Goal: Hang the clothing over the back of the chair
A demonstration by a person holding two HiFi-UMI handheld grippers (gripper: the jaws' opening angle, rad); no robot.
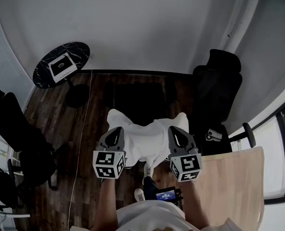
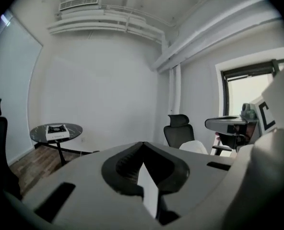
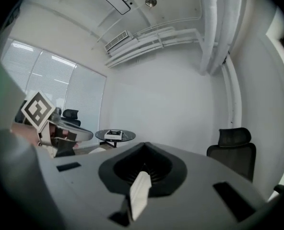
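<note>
A white garment [image 1: 147,136] hangs spread between my two grippers, just above and in front of the dark chair [image 1: 138,99] at the middle of the head view. My left gripper [image 1: 116,130] is shut on the garment's left edge. A strip of white cloth [image 2: 147,188] shows between its closed jaws in the left gripper view. My right gripper [image 1: 176,129] is shut on the right edge, with a fold of white cloth [image 3: 139,194] pinched in its jaws. Both grippers point nearly level, side by side. The garment and the grippers hide the chair's near side.
A black office chair [image 1: 218,88] with a headrest stands at the right, near the wall. A round black table [image 1: 60,64] with a white box on it is at the far left. A pale wooden tabletop [image 1: 234,186] lies at the lower right. Dark chairs [image 1: 17,129] crowd the left edge.
</note>
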